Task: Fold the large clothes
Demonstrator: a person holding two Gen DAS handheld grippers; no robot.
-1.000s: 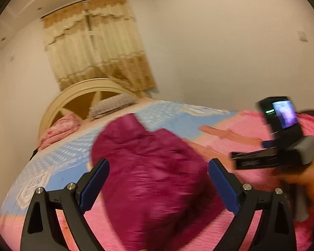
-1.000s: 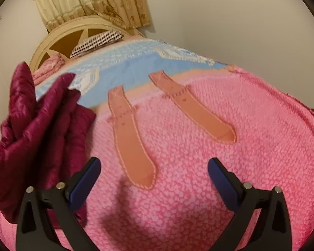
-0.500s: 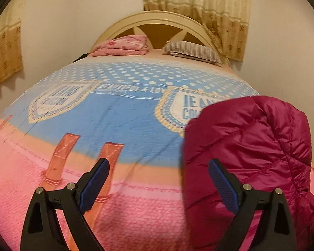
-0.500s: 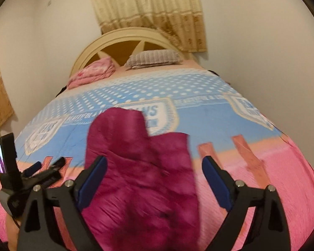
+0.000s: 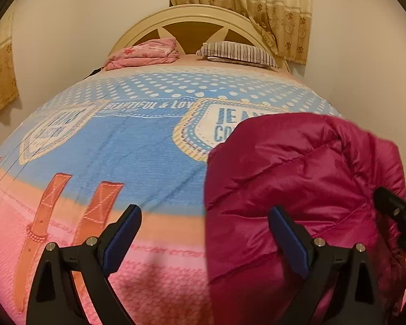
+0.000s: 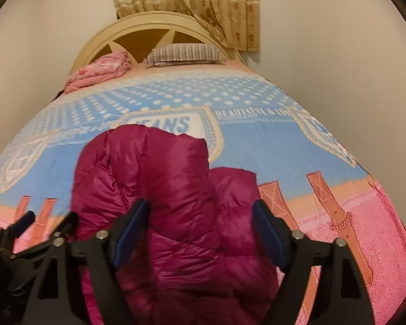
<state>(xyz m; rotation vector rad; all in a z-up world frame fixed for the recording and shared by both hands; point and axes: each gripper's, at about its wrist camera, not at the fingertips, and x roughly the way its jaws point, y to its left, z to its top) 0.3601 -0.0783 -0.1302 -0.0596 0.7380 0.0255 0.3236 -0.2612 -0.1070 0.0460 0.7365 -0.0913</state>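
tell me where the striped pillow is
The striped pillow lies at the head of the bed against the headboard, right of the folded pink blanket in both views.

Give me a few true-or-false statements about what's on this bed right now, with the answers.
1. The puffy jacket is dark pink. True.
2. The striped pillow lies on the jacket. False: it sits by the headboard, far from it.
3. The left gripper grips the jacket. False: it is open, empty.
4. The jacket lies between the closing jaws of the right gripper. True.
5. A folded pink blanket lies beside the pillow. True.
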